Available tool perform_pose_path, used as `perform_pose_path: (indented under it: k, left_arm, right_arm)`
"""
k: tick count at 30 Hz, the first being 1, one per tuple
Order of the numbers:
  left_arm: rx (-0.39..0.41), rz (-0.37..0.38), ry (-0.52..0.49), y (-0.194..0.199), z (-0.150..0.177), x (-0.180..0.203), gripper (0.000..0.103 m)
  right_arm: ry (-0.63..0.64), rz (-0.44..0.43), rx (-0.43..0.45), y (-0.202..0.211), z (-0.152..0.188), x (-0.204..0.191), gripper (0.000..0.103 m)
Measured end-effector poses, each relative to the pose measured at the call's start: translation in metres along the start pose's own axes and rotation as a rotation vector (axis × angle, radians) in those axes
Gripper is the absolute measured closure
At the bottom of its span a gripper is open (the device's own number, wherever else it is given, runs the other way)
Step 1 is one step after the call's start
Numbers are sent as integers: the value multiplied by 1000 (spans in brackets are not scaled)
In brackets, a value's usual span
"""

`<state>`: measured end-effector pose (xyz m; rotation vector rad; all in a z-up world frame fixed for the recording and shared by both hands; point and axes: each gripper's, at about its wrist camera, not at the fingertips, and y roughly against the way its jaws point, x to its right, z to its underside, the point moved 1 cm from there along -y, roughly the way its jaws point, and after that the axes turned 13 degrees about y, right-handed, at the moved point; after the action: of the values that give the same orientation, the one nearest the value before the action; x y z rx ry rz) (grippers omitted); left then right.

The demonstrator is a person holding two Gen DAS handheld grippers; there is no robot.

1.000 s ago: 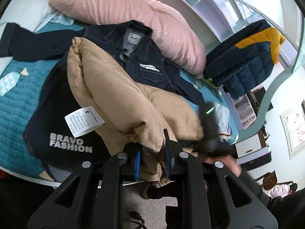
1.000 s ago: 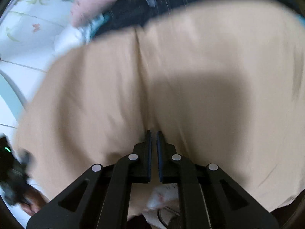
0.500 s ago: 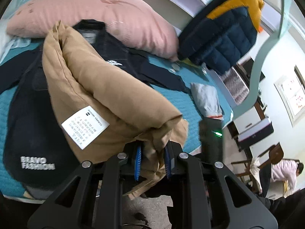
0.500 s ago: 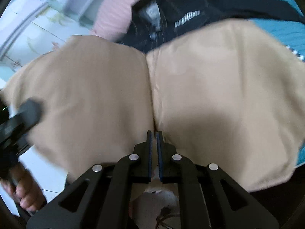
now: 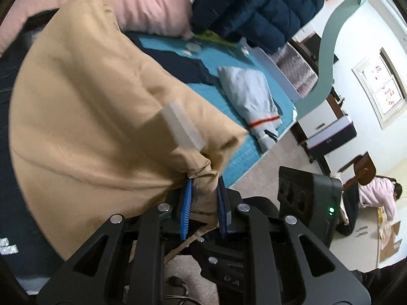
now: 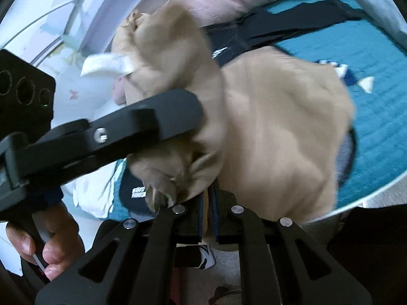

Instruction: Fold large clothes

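We are holding the tan garment (image 5: 91, 117) bunched above the bed (image 5: 239, 152), left tool (image 5: 203, 198) and right tool (image 6: 208, 198) each pinching an edge; a thin bite risks slipping

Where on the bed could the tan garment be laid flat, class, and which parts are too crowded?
The freest patch is the teal bedspread by the bed's near edge, right of the tan garment. A narrower strip lies between the folded grey garment and the dark jacket. The pink pillow end is crowded, with the navy puffer coat beside it.
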<state>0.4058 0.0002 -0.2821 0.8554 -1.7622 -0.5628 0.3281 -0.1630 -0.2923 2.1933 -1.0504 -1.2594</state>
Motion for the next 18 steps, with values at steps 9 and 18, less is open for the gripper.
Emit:
perform_pose_path:
  k: [9,18]
  left_arm:
    - [-82,-8,19,-61,-11,8,86]
    - [7,154,99,-9,-26,-1,73]
  right_arm:
    - [-124,102,9,20,4,45,95]
    - [-118,120,167,77,-26,50,56]
